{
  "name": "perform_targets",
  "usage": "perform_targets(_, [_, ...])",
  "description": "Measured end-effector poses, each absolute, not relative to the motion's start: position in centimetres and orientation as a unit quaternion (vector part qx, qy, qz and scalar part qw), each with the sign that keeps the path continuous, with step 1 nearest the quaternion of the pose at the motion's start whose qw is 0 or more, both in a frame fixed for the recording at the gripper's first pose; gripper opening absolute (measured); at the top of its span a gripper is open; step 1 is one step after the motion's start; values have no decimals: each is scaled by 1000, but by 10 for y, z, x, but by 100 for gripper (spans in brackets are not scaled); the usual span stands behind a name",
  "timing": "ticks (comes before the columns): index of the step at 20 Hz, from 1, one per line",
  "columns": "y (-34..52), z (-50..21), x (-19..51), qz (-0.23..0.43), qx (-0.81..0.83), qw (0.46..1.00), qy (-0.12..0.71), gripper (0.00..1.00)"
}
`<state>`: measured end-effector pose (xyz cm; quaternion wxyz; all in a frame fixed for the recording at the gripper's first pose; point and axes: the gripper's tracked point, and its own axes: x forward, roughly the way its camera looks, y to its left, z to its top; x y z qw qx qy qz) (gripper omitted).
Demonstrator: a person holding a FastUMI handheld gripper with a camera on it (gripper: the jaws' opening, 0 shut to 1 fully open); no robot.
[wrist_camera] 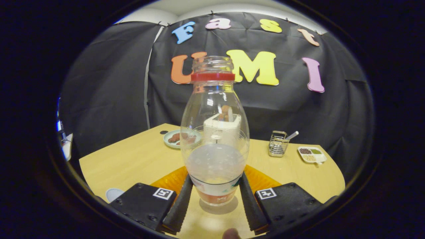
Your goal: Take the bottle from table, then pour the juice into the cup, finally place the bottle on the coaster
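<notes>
The tongs (pixel 215 199) are closed on the bottle (pixel 214 132), one ribbed black finger (pixel 179 207) pressed against each side of its lower body just above the label band. The bottle is clear plastic with a red ring below its uncapped threaded neck, upright, and holds a pale cloudy layer in its lower part. It appears to hang slightly above the pale wooden counter (pixel 132 162), with a soft shadow on the surface under its base, though whether it is fully off the counter is hard to tell. An orange, round coaster (pixel 171 181) lies on the counter just behind the bottle, its edges showing on either side of the fingers. Seen through the bottle, a white toaster (pixel 221 127) with something brown in its slot stands toward the counter's far edge. Beside it, a light green plate (pixel 174 137) carries brown food. Further along the far edge sits a small wire basket (pixel 277 143) holding a utensil, and near the far corner a white divided dish (pixel 311 154) of small grains.
</notes>
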<state>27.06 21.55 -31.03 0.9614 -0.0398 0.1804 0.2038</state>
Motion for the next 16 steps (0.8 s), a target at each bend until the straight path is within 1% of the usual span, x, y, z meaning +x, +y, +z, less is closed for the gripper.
perform_targets(5, [215,-348,276,197,-43,958,203,78])
perform_targets(16, [214,-371,280,185,-48,958,215,82])
